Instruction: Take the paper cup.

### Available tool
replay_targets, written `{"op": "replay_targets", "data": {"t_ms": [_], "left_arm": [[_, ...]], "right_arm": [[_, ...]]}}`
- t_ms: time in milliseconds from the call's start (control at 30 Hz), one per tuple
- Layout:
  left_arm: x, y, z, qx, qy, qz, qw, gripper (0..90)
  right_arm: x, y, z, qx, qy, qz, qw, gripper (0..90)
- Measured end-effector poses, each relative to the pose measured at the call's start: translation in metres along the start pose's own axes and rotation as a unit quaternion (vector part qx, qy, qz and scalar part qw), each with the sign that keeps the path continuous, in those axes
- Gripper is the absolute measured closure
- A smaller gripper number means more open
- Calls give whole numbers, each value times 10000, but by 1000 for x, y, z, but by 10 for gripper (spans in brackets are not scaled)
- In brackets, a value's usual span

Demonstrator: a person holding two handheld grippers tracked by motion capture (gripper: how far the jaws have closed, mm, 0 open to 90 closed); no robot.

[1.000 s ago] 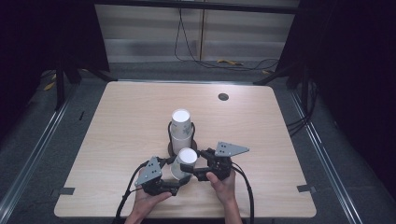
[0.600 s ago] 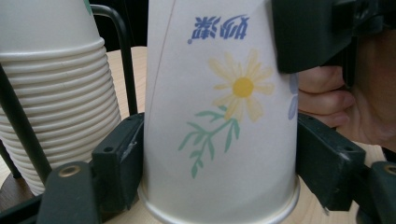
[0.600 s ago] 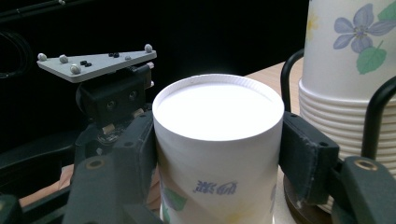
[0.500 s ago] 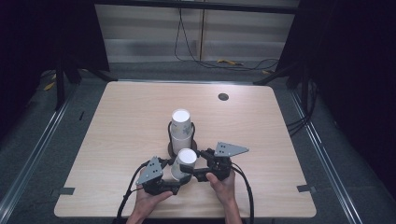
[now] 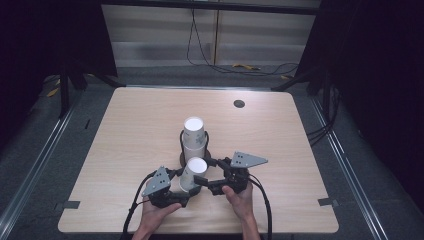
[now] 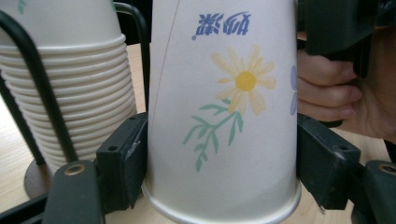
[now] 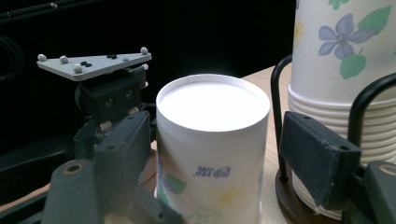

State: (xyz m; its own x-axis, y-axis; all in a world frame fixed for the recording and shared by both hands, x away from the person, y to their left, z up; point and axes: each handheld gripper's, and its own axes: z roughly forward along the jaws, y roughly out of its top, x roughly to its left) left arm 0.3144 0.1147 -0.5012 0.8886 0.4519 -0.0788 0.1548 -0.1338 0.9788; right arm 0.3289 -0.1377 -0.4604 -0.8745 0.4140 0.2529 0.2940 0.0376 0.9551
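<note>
A white paper cup (image 5: 194, 170) with a flower print stands upside down on the table (image 5: 280, 145), close to the front edge. My left gripper (image 6: 224, 172) is shut on it, its pads (image 6: 123, 168) pressing the cup's lower wall (image 6: 224, 116) from both sides. My right gripper (image 7: 219, 154) straddles the same cup (image 7: 212, 140) near its top. Its jaws have just been opening, and a gap shows beside the right pad (image 7: 317, 158). Just behind stands a stack of like cups (image 5: 194, 132) in a black wire holder (image 5: 202, 157).
A small black round insert (image 5: 239, 104) sits in the table's far right part. The cup stack (image 7: 336, 60) stands right beside my right gripper. Cables (image 5: 262, 200) trail from both grippers over the front edge. Floor rails and dark curtains surround the table.
Both hands and the cup stay in place. The right gripper's jaws stand a little wider around the cup than before.
</note>
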Motion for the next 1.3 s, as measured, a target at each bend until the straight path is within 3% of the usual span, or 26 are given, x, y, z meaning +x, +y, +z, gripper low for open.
{"op": "replay_targets", "data": {"t_ms": [100, 333, 800, 1300], "left_arm": [[1, 2, -3, 2, 38, 14, 10000, 258], [6, 4, -5, 185, -91, -87, 9997, 258], [13, 11, -8, 481, -177, 33, 9987, 264], [18, 14, -8, 890, -129, 132, 9959, 264]], "right_arm": [[-1, 0, -3, -34, -26, -3, 10000, 247], [-1, 0, -6, -74, -88, -12, 9999, 246], [-3, 2, -13, -55, -150, -34, 9999, 246], [-5, 1, -16, 259, -268, -104, 9992, 185]]}}
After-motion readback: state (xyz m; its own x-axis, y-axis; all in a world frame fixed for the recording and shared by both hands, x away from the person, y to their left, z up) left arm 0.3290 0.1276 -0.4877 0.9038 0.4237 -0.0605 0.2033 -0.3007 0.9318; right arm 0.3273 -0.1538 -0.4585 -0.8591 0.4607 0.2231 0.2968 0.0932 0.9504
